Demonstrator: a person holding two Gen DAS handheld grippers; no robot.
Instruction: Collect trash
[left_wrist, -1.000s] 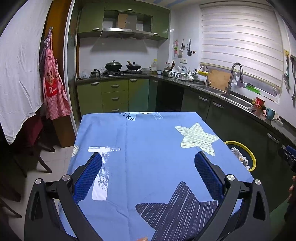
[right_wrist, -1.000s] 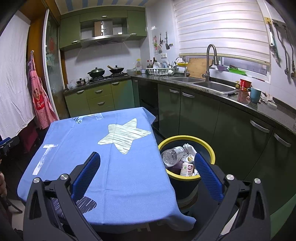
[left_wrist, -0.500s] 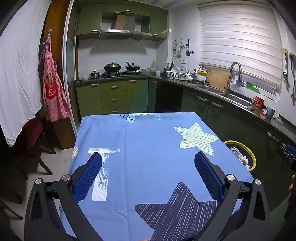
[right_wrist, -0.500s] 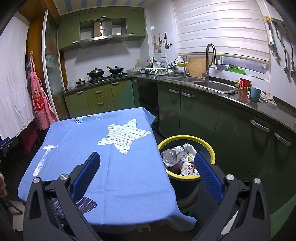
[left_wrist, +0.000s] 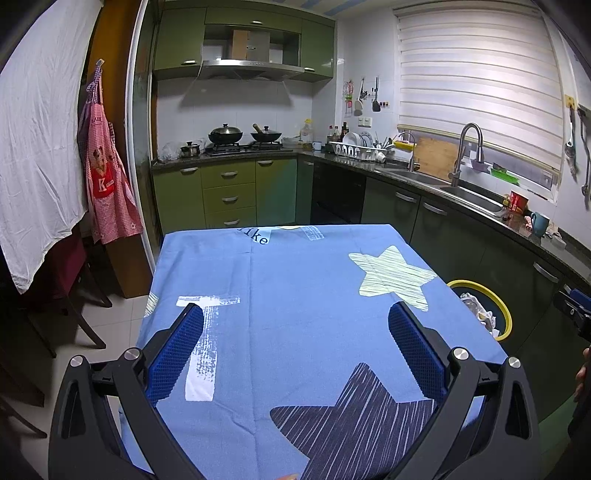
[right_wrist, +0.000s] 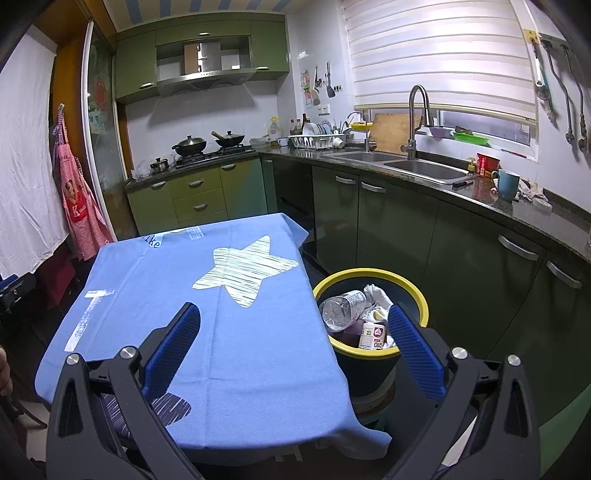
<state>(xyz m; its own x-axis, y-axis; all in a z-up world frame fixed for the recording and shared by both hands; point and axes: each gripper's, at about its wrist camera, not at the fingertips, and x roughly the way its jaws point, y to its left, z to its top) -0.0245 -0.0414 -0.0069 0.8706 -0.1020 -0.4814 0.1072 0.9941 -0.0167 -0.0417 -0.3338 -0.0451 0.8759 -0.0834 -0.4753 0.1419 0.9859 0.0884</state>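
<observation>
A dark bin with a yellow rim (right_wrist: 410, 286) stands on the floor right of the table; it also shows in the left wrist view (left_wrist: 504, 314). It holds a clear plastic bottle (right_wrist: 341, 306), crumpled white paper (right_wrist: 376, 295) and a small labelled carton (right_wrist: 373, 334). The table wears a blue cloth with stars (left_wrist: 295, 288), also in the right wrist view (right_wrist: 229, 306); no trash lies on it. My left gripper (left_wrist: 295, 314) is open and empty above the cloth. My right gripper (right_wrist: 295, 314) is open and empty, over the table's right edge next to the bin.
Green cabinets and a dark counter with a sink (right_wrist: 424, 168) run along the back and right. A stove with pans (left_wrist: 240, 138) is at the back. A red apron (left_wrist: 107, 184) and white sheet (left_wrist: 33, 147) hang at left, above dark chairs (left_wrist: 66, 295).
Both views have shifted only slightly; the left gripper has tilted a little. Both grippers stay open and empty.
</observation>
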